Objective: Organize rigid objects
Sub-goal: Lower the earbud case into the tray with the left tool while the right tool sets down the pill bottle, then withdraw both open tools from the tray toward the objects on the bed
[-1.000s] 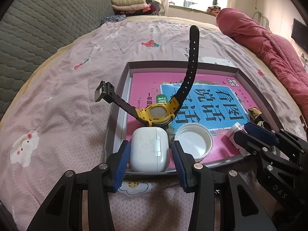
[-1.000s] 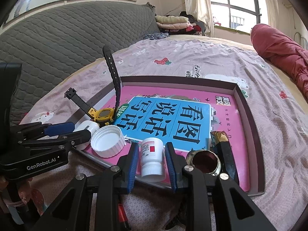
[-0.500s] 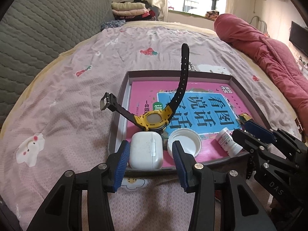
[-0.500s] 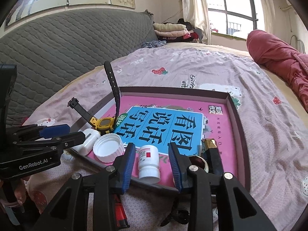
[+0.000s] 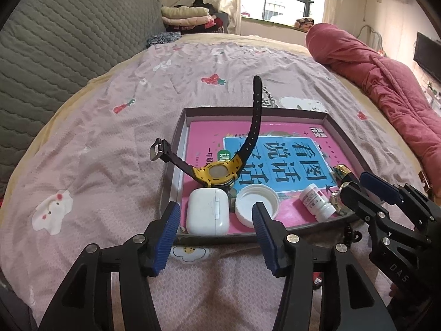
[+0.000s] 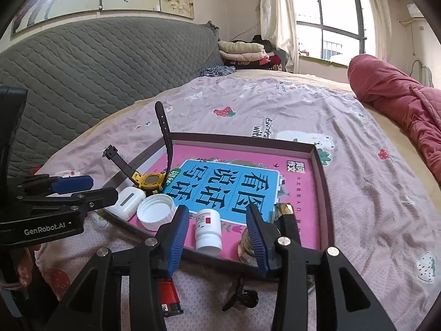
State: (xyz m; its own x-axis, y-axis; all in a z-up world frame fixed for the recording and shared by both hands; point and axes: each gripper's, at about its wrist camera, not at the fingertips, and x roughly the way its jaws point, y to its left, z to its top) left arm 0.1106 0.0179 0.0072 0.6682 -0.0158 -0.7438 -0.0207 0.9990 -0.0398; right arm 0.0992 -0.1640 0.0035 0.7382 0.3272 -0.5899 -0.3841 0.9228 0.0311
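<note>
A shallow brown tray lined with a pink and blue book lies on the bed. Along its near edge sit a white earbud case, a yellow and black watch, a white jar lid, a small white pill bottle, a brass ring and a black and gold object. My left gripper is open and empty, just short of the case. My right gripper is open and empty, its pads either side of the bottle without touching.
A red lighter and a small black item lie on the pink sheet in front of the tray. A red quilt lies at the right. A grey quilted headboard stands at the left.
Both grippers opened wider and drew back toward me. The left let go of the earbud case and the right let go of the pill bottle; both items stay in the tray.
</note>
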